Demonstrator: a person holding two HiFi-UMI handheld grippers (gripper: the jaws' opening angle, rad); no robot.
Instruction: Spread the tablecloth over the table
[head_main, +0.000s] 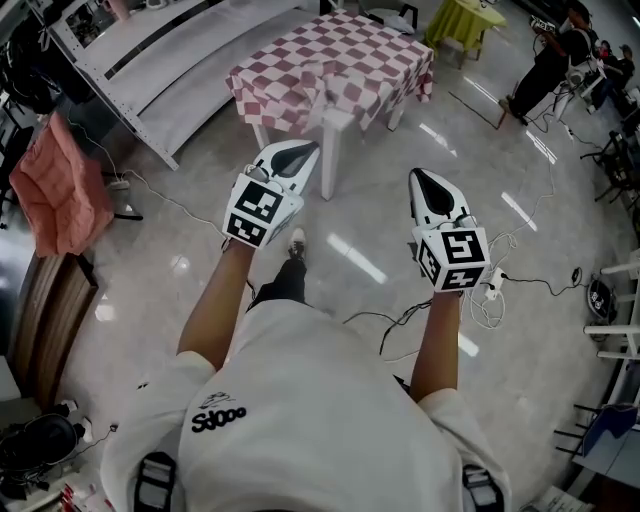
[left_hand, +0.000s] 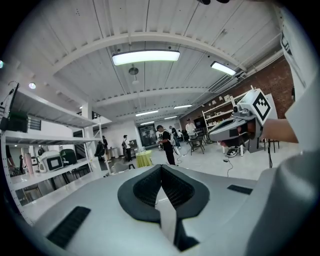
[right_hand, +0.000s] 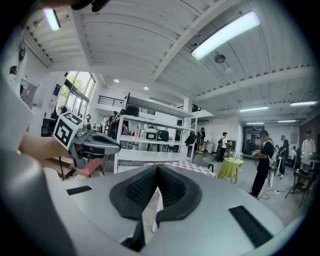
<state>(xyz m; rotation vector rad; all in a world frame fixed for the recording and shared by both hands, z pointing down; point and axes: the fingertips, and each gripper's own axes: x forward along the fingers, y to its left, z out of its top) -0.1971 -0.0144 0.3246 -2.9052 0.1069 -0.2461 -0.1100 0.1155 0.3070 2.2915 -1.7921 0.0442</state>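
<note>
Spotter: Tablecloth (head_main: 340, 60) position?

Scribe: Upper middle of frame, red-and-white check, draped on small white table (head_main: 331, 150). Hem hanging on near side. Puckered fold near middle of that edge, just above one bare table leg.

Spotter: Long axis?

Scribe: Roughly across frame, slanted up toward right. Near long edge facing the person.

Spotter: Nearer gripper?

Scribe: Left gripper (head_main: 303, 150). Tip just below near hem, beside that leg, apparently apart from cloth. Right gripper (head_main: 424, 182) lower in frame, right of centre, below right corner of cloth, farther off.

Spotter: Jaw state?

Scribe: Both pressed shut, pads together, nothing between. Confirmed in each gripper view. Both pointing almost level, above floor.

Spotter: Containers?

Scribe: None made out on cloth or table. Shelving rack (head_main: 160, 60) at upper left, contents too small to tell from head view. Pink cloth (head_main: 60, 190) at left edge, not part of task. Small yellow-green covered table (head_main: 465, 20) at top right, well apart.

Spotter: Step in hand?

Scribe: Probably approach to near edge. Cloth seemingly on top already but rumpled. Likely need: open jaws, pinch hem either side of pucker, draw outward along long axis. Risk: dragging whole cloth toward near side and off.
</note>
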